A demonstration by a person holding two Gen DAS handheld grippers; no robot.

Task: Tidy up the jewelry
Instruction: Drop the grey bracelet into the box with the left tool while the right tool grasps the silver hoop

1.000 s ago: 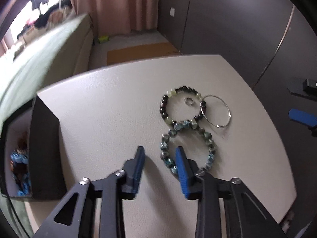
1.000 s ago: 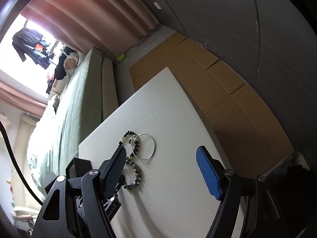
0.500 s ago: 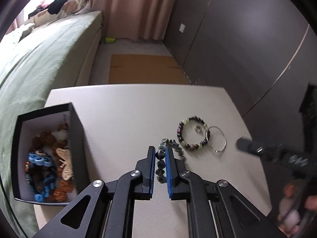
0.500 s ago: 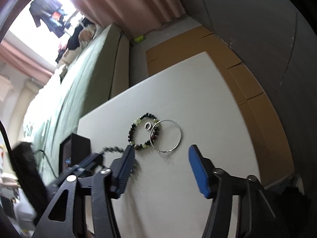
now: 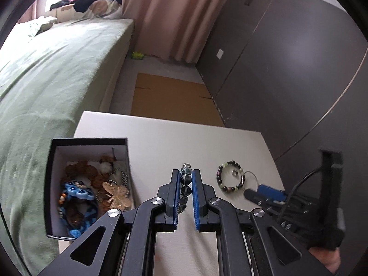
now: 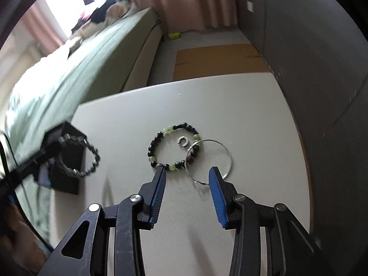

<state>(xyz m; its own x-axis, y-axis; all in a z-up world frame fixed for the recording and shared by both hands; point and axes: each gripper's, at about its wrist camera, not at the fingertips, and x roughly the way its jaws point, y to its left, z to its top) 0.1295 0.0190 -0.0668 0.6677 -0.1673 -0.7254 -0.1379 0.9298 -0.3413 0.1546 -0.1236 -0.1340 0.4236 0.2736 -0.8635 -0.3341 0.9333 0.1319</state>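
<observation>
A: Nearest first, what is the left claw (image 5: 185, 178) doing?

B: It is clamped on the grey-blue bead bracelet (image 5: 185, 185). The beads sit pressed between the two blue pads, and in the right wrist view the rest of the loop (image 6: 88, 155) hangs free, raised off the white counter (image 5: 161, 142) near its left edge.

A: And the right claw (image 6: 187, 174)?

B: Its fingers stand wide apart with nothing between them, low above the counter toward the right edge. The near end of the thin silver bangle (image 6: 215, 153) lies just ahead, between the two tips.

A: What sits by the left claw?

B: Just to its left, the open black box (image 5: 88, 140) stands along the counter's left edge. Inside are a blue bead piece (image 5: 79, 192), a gold dragonfly ornament (image 5: 117, 195) and brown pieces.

A: Farther out?

B: The dark and green bead bracelet (image 6: 174, 148) lies flat toward the right edge, its right side overlapping the silver bangle. A small silver ring (image 6: 183, 141) rests inside that bracelet's loop. Beyond the counter's far edge is brown cardboard (image 5: 170, 96) on the floor, a green-covered bed (image 5: 53, 69) to the left and pink curtains (image 5: 170, 16) at the back.
</observation>
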